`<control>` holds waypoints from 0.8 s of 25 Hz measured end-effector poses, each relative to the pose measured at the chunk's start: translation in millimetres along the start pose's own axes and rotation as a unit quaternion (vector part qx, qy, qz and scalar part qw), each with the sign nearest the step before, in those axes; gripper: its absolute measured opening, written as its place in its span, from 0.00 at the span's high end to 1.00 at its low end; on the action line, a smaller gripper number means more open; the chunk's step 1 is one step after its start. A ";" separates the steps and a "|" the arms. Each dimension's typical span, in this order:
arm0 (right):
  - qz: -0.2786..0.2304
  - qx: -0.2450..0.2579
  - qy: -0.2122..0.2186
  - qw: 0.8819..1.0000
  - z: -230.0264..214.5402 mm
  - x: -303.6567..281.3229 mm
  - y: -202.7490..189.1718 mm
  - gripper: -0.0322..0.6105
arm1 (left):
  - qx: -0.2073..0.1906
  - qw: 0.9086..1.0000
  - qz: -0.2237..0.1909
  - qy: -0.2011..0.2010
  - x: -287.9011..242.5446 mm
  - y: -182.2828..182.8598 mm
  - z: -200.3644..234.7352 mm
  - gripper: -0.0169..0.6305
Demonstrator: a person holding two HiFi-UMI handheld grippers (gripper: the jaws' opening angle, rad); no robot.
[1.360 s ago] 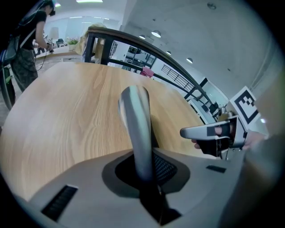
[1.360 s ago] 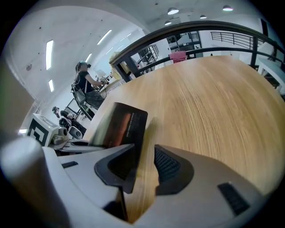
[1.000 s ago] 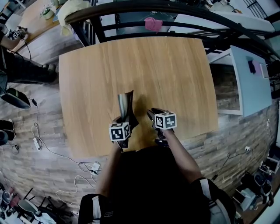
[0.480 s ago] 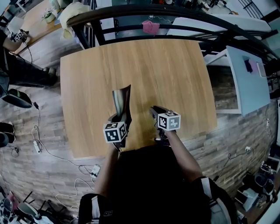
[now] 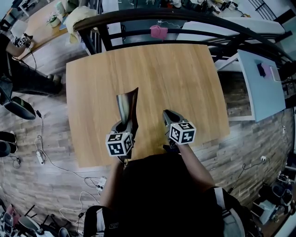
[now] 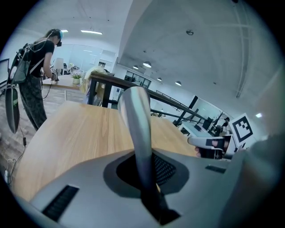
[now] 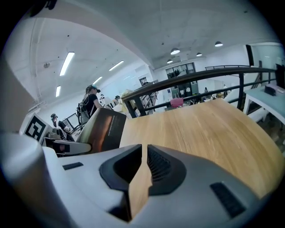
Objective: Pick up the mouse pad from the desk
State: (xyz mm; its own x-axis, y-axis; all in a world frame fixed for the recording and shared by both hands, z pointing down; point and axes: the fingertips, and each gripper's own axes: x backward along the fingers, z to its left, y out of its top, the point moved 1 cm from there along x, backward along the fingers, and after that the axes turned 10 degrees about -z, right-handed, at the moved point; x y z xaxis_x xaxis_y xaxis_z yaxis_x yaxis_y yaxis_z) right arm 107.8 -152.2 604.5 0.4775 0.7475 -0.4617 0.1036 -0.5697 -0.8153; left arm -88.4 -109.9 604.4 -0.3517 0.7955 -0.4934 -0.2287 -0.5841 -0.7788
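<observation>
The mouse pad [image 5: 126, 107] is a thin dark sheet, curled and standing up off the wooden desk [image 5: 175, 78]. My left gripper [image 5: 126, 126] is shut on its near edge. In the left gripper view the mouse pad [image 6: 136, 116] rises as a grey band from between the jaws of the left gripper [image 6: 143, 165]. My right gripper [image 5: 167, 114] hangs to the right of the pad and apart from it. Its jaws are closing, down to a thin slit with nothing between them. From the right gripper [image 7: 143, 151] the mouse pad [image 7: 100, 129] shows at left.
A black railing [image 5: 185, 14] with a pink cloth [image 5: 158, 31] runs behind the desk. A light-blue table [image 5: 263, 83] stands at right. Cables [image 5: 41, 152] trail over the brick-patterned floor at left. A person [image 6: 35, 75] stands far off at another table.
Both grippers have risen toward the head camera, and the mouse pad has come up with the left one. The right gripper's jaws have closed from wide apart to nearly together.
</observation>
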 end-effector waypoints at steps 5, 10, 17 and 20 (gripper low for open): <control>-0.055 0.034 -0.003 0.998 13.9 17.8 24.4 0.88 | 0.004 1.000 -0.022 -0.015 17.9 15.9 -10.4 0.89; -0.103 0.048 -0.006 0.993 28.1 37.5 36.5 0.88 | -0.016 0.999 -0.040 -0.020 36.4 27.2 -18.3 0.89; -0.169 0.063 -0.008 0.984 54.9 73.9 44.7 0.89 | -0.020 0.999 -0.047 -0.017 59.3 22.2 -26.0 0.89; -0.182 0.056 -0.004 0.982 63.7 80.3 47.9 0.89 | -0.021 0.999 -0.041 -0.019 65.1 16.4 -26.0 0.89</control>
State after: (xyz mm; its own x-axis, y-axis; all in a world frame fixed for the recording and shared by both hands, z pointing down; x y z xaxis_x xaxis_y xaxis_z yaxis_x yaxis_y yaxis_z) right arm 95.5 -97.7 506.1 0.4205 0.8971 -0.1352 0.1685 -0.2236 -0.9600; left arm -91.4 -63.5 549.5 -0.3685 0.8332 -0.4122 -0.2196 -0.5089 -0.8323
